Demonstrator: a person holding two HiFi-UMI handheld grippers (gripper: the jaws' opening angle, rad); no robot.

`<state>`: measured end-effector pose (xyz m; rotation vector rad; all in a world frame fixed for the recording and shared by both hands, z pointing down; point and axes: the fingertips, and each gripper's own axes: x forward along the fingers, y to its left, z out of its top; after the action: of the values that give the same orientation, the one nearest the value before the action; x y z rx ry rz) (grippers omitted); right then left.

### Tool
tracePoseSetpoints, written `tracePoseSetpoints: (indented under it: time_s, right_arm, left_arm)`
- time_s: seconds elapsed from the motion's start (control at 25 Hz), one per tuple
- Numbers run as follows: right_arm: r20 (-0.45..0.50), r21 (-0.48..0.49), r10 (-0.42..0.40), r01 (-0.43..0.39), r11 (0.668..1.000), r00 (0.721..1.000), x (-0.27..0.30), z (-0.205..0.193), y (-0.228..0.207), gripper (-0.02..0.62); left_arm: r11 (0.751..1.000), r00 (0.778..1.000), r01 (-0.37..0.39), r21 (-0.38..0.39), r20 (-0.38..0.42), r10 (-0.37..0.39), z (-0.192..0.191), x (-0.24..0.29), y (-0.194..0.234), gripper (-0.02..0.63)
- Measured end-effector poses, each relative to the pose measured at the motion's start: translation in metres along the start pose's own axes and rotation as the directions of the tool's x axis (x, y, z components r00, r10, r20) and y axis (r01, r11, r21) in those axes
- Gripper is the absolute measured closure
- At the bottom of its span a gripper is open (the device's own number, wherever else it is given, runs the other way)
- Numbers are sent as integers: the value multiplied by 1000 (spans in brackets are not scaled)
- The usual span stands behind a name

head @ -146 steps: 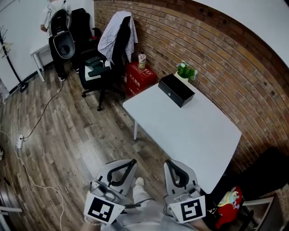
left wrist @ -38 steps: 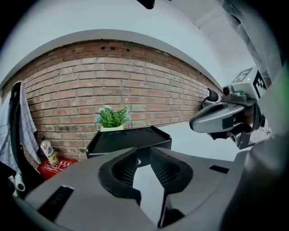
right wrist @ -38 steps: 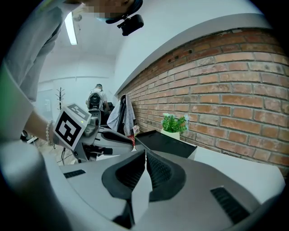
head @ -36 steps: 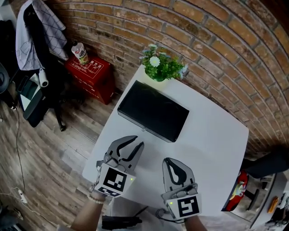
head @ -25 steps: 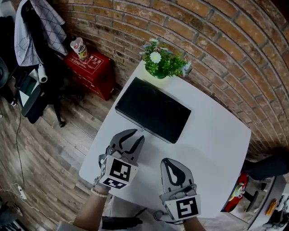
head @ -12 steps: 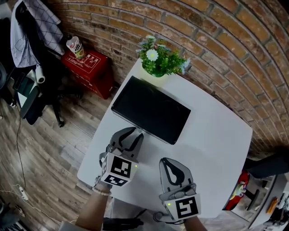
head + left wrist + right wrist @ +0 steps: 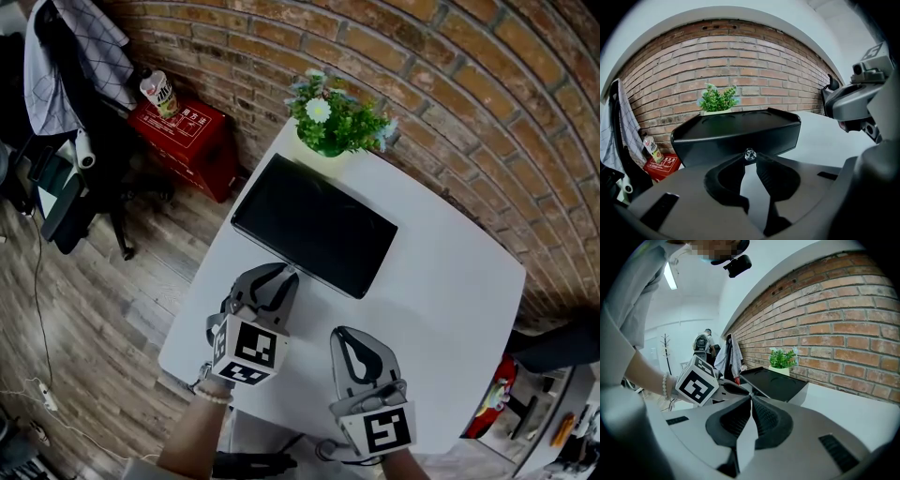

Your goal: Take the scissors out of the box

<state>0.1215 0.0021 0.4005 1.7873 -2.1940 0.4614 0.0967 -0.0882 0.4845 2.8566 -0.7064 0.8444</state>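
Note:
A closed black box (image 7: 314,225) lies on the white table (image 7: 450,309); no scissors show in any view. At the middle of its front wall sits a small clear knob (image 7: 750,154). My left gripper (image 7: 284,274) is at that front wall, and in the left gripper view its fingertips (image 7: 743,158) press the knob from both sides, so the left gripper (image 7: 750,158) is shut on it. My right gripper (image 7: 350,336) hovers over bare table, nearer me and apart from the box. Its jaws meet with nothing between them (image 7: 751,397). The box (image 7: 776,380) lies ahead of it.
A potted green plant (image 7: 330,117) stands right behind the box, against the brick wall. Left of the table, on the wooden floor, stand a red crate (image 7: 183,136) with a can (image 7: 156,92) on it and an office chair (image 7: 56,187). The table's left edge runs beside my left gripper.
My left gripper has moved forward to the box's front wall, and its jaws, open a second ago, have shut on the knob. The right gripper has stayed shut and nearly still.

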Motion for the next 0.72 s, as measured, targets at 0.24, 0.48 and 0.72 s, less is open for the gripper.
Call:
tracePoseSetpoints:
  time_s: [0.24,0.48,0.72]
  right_arm:
    - [-4,4,-3,3,1000,1000,-3,0,2,551]
    - [-1,4,-3,3,1000,1000,-5,-2,4,551]
    - [3,6,-6,6,1000,1000,-7,-3,6,551]
  left_arm:
    - [1000,1000,7,8,1,-7,1,-2,0,522]
    - [1000,1000,9,20,-7,-8,-1,-2,-1,525]
    - [1000,1000,10,21,-16,-9,-3,-5,-2,526]
